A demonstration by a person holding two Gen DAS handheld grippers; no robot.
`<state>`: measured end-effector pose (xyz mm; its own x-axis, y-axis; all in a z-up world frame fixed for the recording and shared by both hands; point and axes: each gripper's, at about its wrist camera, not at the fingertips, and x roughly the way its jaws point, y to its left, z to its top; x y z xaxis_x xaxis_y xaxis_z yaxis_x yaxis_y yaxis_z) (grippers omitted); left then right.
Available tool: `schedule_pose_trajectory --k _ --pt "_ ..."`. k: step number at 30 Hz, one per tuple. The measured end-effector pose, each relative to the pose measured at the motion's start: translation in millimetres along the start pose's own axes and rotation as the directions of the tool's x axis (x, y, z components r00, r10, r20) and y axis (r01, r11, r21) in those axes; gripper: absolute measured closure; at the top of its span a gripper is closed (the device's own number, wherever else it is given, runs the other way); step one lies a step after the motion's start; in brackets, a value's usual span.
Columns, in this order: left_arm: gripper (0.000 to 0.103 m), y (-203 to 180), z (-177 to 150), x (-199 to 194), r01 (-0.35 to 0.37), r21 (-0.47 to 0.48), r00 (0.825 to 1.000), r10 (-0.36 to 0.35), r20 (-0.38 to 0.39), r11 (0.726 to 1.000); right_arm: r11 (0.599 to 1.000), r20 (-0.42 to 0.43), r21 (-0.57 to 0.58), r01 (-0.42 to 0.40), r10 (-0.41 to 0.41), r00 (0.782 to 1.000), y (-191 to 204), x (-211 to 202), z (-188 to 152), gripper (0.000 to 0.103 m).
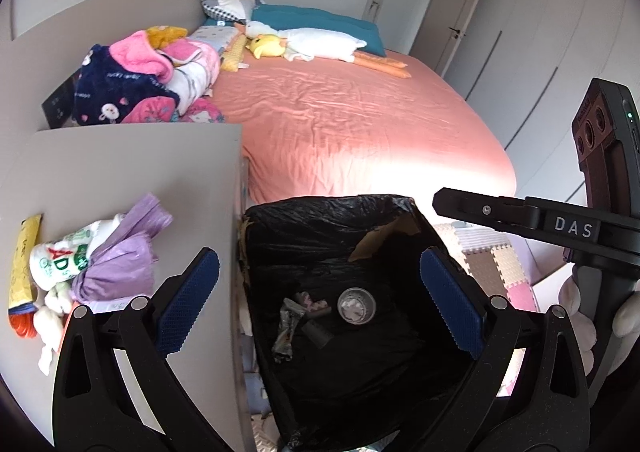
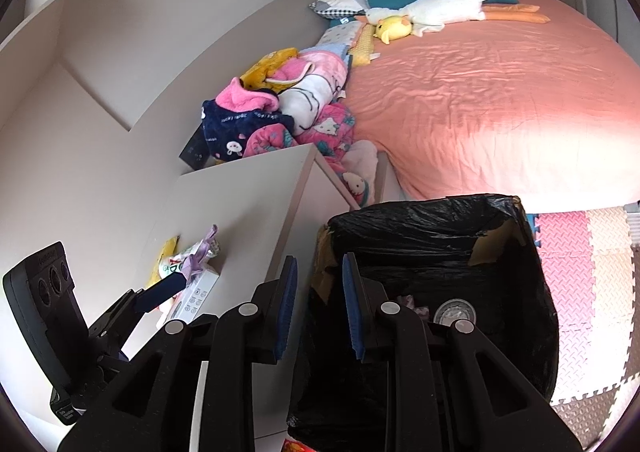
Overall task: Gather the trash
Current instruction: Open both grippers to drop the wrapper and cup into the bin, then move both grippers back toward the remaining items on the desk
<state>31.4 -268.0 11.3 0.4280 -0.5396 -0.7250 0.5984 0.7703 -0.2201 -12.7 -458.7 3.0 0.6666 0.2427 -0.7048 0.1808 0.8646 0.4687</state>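
A box bin lined with a black bag point(image 1: 328, 208) stands between the white bedside cabinet point(image 1: 120, 172) and the bed. At its bottom lie a metal can point(image 1: 356, 306) and crumpled wrappers point(image 1: 288, 328). My left gripper point(image 1: 320, 292) hangs over the bin, open wide and holding nothing. On the cabinet top are a purple plastic bag point(image 1: 120, 256), a white printed wrapper point(image 1: 60, 264) and a yellow packet point(image 1: 24, 260). My right gripper point(image 2: 320, 308) is over the bin's left rim point(image 2: 332, 228). Its blue pads stand a small gap apart with nothing between them, so it is open.
The bed with a salmon sheet point(image 1: 360, 124) lies behind the bin, with plush toys point(image 1: 304, 40) and a heap of blankets point(image 1: 152, 80) at its head. Foam floor mats point(image 2: 592, 272) lie right of the bin. Wardrobe doors point(image 1: 520, 52) line the right wall.
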Motion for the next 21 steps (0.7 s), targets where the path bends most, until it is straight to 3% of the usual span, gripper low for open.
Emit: schedule_pose_trajectory --k 2,6,16,21 --pt "0.006 8 -3 -3 -0.022 -0.024 1.0 0.022 -0.001 0.999 1.0 -0.001 -0.006 -0.007 0.007 1.0 6 5 -1 0.055" --pt "0.006 25 -8 -11 -0.061 -0.073 0.998 0.062 0.004 0.995 0.999 -0.027 -0.026 -0.024 0.023 0.999 19 16 -3 0.05" --pt "0.006 65 -27 -32 -0.14 -0.165 0.99 0.142 0.003 0.976 0.995 -0.093 -0.075 -0.065 0.058 0.994 50 42 -9 0.049" --pt "0.006 84 -35 -42 -0.164 -0.2 0.986 0.168 0.001 0.966 0.991 -0.116 -0.104 -0.085 0.073 0.991 67 53 -14 0.04"
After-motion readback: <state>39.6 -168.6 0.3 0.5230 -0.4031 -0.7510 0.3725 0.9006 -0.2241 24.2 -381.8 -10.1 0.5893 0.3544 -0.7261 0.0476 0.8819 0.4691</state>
